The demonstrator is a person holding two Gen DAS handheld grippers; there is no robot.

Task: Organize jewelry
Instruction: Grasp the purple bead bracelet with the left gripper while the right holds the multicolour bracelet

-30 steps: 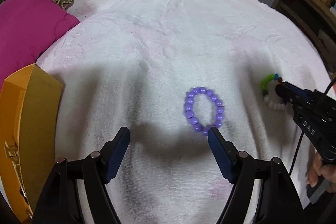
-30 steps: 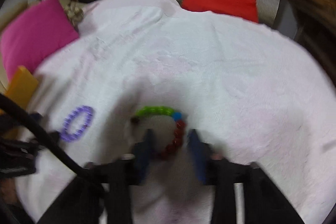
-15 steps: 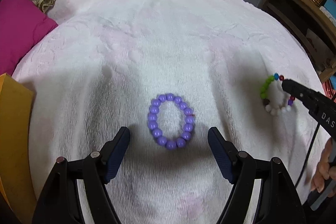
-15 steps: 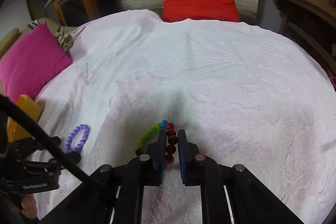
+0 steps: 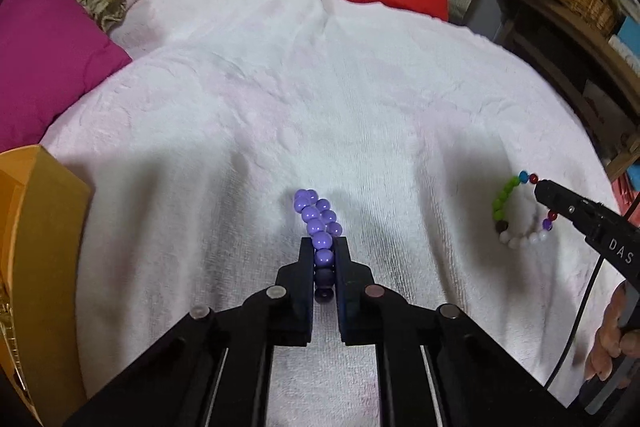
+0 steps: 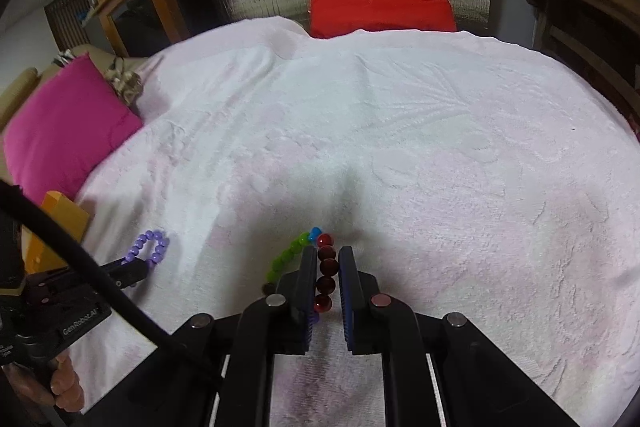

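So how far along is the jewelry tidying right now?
Nothing looks put away yet. In hand: the left gripper is shut on the purple bracelet, and the right gripper is shut on the multicolored bracelet. Left: carrying both off the white towel, probably into the yellow box.

the left gripper points steeply down, its two black jaws drawn in at 6 o'clock of its own view and pinched on a purple bead bracelet. the right gripper tilts down likewise, jaws nearly together, clamped on the red beads of a multicolour bead bracelet. a bare hand grips the right gripper's handle at 4 o'clock of the left view.
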